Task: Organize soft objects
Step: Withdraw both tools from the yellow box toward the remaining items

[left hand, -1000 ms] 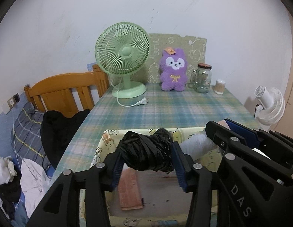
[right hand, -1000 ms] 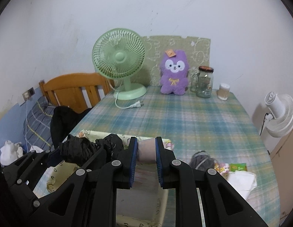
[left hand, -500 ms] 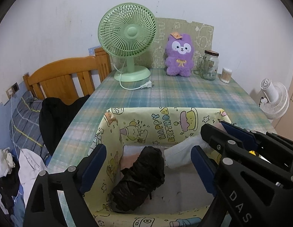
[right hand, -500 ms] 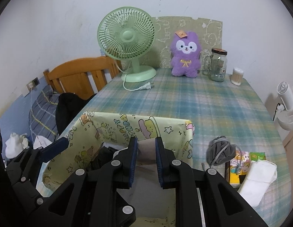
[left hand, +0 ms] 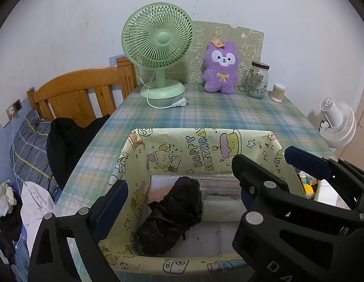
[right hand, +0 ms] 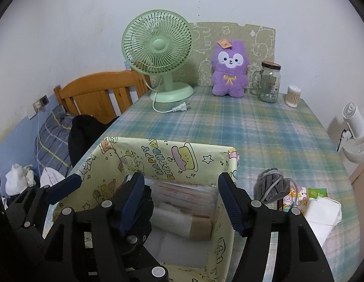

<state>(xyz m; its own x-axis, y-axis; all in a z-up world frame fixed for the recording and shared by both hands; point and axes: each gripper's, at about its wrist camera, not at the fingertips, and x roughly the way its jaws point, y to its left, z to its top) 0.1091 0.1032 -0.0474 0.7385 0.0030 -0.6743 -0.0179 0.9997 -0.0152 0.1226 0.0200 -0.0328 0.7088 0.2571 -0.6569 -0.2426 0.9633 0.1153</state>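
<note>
Both claws now gape empty, the left gripper (left hand: 182, 202) having dropped its black bundle (left hand: 172, 213) and the right gripper (right hand: 182, 202) its white-and-tan roll (right hand: 182, 223) into the box (right hand: 172, 157) below, so the grey pouch (right hand: 272, 184) to the right probably comes next.

Green fan (left hand: 157, 49), glass jar (left hand: 258, 80), cotton swabs (left hand: 277, 92) along wall.

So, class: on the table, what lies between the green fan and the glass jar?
The purple plush toy sits between the green fan and glass jar, clear in both views.

Two near, down-angled wrist views over one shared box (left hand: 205, 145).
</note>
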